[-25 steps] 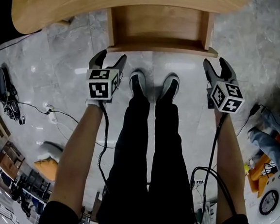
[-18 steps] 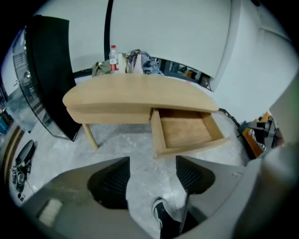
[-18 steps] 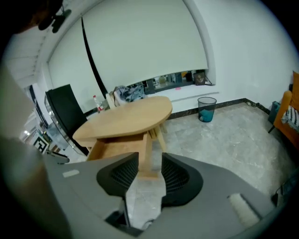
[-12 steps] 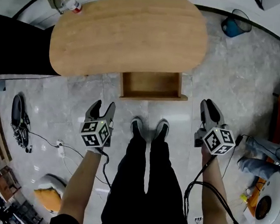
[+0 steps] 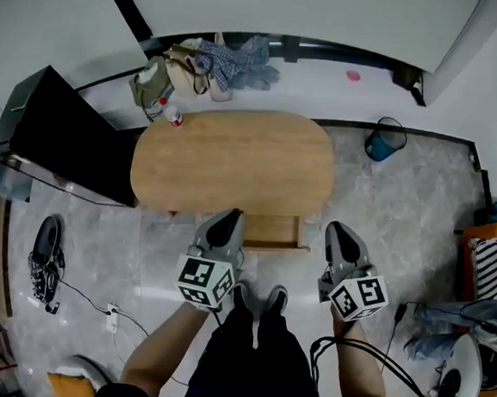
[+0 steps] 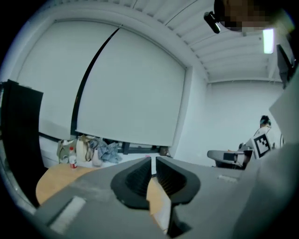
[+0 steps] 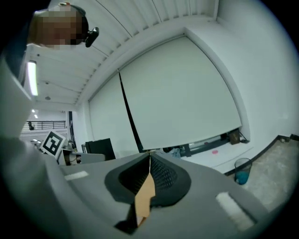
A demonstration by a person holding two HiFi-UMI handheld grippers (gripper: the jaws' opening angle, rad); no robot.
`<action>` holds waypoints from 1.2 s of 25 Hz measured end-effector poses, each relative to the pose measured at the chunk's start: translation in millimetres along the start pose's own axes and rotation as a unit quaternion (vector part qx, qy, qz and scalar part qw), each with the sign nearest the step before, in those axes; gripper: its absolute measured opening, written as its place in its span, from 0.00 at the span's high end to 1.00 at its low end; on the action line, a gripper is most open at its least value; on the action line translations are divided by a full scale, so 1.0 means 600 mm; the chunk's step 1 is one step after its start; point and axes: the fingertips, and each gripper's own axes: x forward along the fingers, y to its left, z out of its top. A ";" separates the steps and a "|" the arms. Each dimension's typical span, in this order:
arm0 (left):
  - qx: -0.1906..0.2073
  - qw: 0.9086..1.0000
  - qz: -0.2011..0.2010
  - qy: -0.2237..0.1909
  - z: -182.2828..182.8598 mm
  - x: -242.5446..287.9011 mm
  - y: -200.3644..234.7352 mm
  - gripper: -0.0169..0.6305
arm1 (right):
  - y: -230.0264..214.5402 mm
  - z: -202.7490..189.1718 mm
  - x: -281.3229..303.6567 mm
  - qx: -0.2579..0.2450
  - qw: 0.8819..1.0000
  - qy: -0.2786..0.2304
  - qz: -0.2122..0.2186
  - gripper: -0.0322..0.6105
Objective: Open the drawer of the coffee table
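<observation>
Left tongs [image 5: 227, 218]: jaws have just been closing and are drawn together to a thin slit, nothing between them. Right tongs [image 5: 336, 232]: also just closing, now tips met and empty. You hold both out in front of you, each pointing about level toward the white wall, clear of the furniture. The coffee table [image 5: 234, 162] is an oval wooden worktop below and ahead of you. Its drawer [image 5: 273, 231] stands pulled out from the near edge, toward your shoes [image 5: 276, 300]. From the head view it shows between the two tongs, with the left one overlapping its left end. A red-capped bottle [image 5: 171, 115] sits at the worktop's far left corner. A blue bin [image 5: 383, 143] stands on the floor off the right end.
</observation>
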 end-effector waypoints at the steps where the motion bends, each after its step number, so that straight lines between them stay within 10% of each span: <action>1: 0.010 1.000 -0.012 -0.015 0.038 -0.008 -0.024 0.93 | 0.026 0.035 0.000 -0.010 1.000 -0.015 0.013 0.95; 13: 0.160 0.970 -0.029 -0.182 0.391 -0.120 -0.176 0.97 | 0.227 0.360 -0.020 -0.167 0.970 -0.157 0.083 0.95; 30: 0.195 0.948 -0.048 -0.245 0.491 -0.165 -0.219 0.97 | 0.278 0.453 -0.042 -0.218 0.952 -0.204 0.073 0.95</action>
